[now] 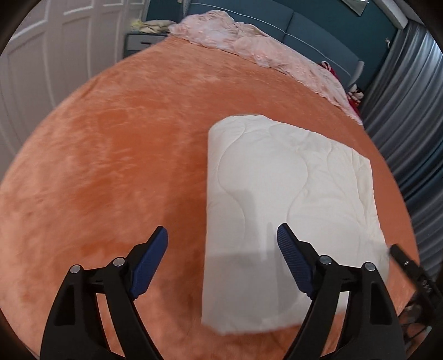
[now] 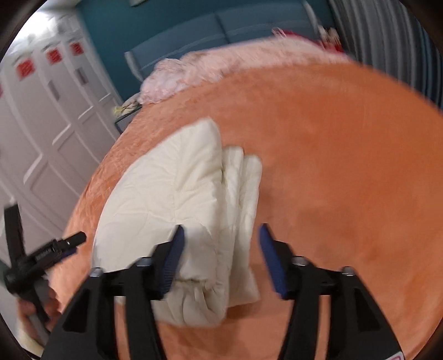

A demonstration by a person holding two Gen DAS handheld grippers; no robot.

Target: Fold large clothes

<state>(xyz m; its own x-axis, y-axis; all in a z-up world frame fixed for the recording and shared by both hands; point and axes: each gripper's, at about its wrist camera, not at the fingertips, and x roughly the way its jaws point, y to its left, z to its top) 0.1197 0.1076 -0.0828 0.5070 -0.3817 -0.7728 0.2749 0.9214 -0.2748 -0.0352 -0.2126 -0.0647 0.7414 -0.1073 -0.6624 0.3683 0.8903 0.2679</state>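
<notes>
A white quilted comforter (image 1: 288, 207) lies folded into a thick rectangle on the orange bedspread (image 1: 110, 166). In the right wrist view the comforter (image 2: 177, 199) shows its stacked folded layers along its right side. My left gripper (image 1: 223, 239) is open and empty, hovering above the comforter's near left edge. My right gripper (image 2: 220, 238) is open and empty, hovering above the comforter's near end. The left gripper also shows at the left edge of the right wrist view (image 2: 44, 257), and the right gripper's tip at the right edge of the left wrist view (image 1: 407, 263).
A crumpled pink blanket (image 1: 249, 47) lies along the head of the bed before a teal headboard (image 1: 304, 25). White wardrobe doors (image 2: 41, 124) stand on one side, grey curtains (image 1: 409, 110) on the other. A nightstand (image 1: 141, 40) sits by the bed's far corner.
</notes>
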